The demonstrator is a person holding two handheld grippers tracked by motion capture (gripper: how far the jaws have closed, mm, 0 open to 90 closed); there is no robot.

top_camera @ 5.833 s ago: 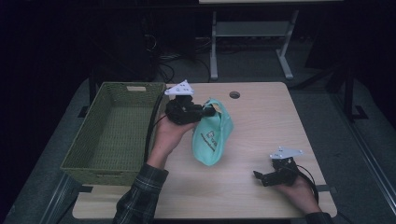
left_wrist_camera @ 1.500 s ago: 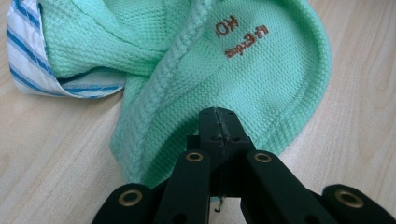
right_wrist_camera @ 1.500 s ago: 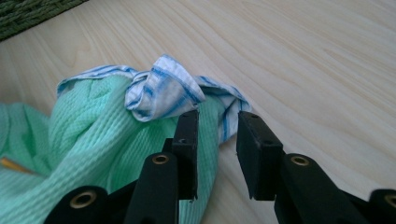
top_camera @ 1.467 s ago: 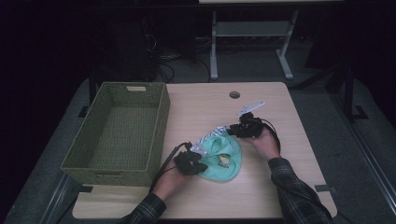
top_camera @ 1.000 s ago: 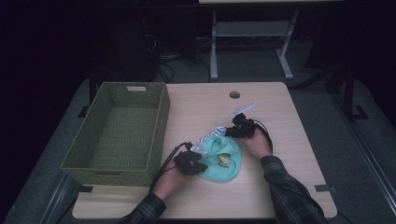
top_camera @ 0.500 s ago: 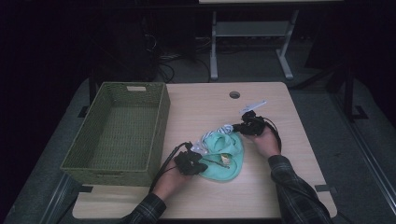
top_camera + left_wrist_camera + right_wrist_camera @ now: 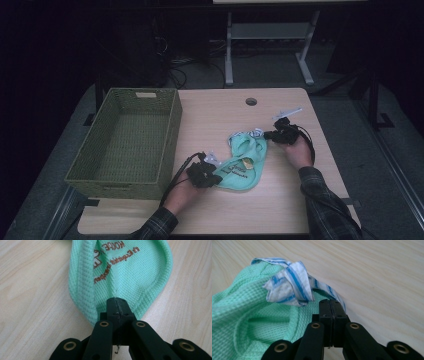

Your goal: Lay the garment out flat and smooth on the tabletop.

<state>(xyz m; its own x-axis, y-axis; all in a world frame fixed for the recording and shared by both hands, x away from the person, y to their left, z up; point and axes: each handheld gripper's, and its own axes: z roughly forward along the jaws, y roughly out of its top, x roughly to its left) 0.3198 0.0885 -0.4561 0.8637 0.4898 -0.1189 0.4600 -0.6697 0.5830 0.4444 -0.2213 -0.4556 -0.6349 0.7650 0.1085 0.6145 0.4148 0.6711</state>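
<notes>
A mint-green knit garment [image 7: 245, 162] with brown stitched lettering lies on the wooden table [image 7: 215, 110], pulled out between both grippers. My left gripper [image 7: 216, 179] is shut on its near hem; in the left gripper view the closed tips [image 7: 116, 300] pinch the green garment [image 7: 130, 272] at its seam. My right gripper [image 7: 267, 135] is at the garment's far right end, shut on it. In the right gripper view the closed tips [image 7: 329, 301] bite the edge beside the blue-and-white striped trim [image 7: 289, 287].
An empty green woven basket [image 7: 172, 132] stands on the left part of the table, close to my left hand. A round cable hole [image 7: 251, 101] sits near the far edge. Bare wood lies to the right of and in front of the garment.
My right gripper has moved to the right with the garment's striped end, drawing the cloth out longer. The left gripper has stayed where it was, still closed on the hem.
</notes>
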